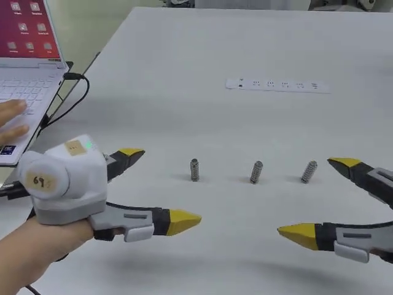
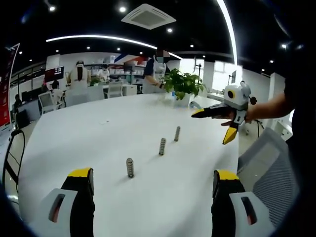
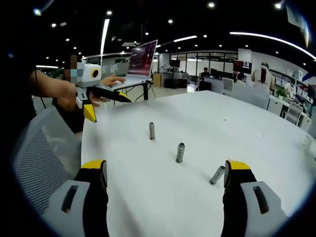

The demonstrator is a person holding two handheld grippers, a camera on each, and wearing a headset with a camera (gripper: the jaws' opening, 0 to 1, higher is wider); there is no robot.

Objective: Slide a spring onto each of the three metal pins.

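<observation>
Yellow-tipped jaws are hanging spread and empty on left gripper (image 1: 166,184) and right gripper (image 1: 310,196), and the leaning spring (image 1: 309,172) is likely needing a gentle, low pinch to straighten.

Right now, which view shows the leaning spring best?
The head view: the leaning spring stands sharp, its tilt plain. The right gripper view shows it close, also tilted; the left gripper view shows it small, farthest in the row.

Left claw (image 1: 166,184) and right claw (image 1: 310,196) look like twins. Light grey bodies, black jaws, bright yellow pointed tips. Each grey body's got a small dark slot in it.
</observation>
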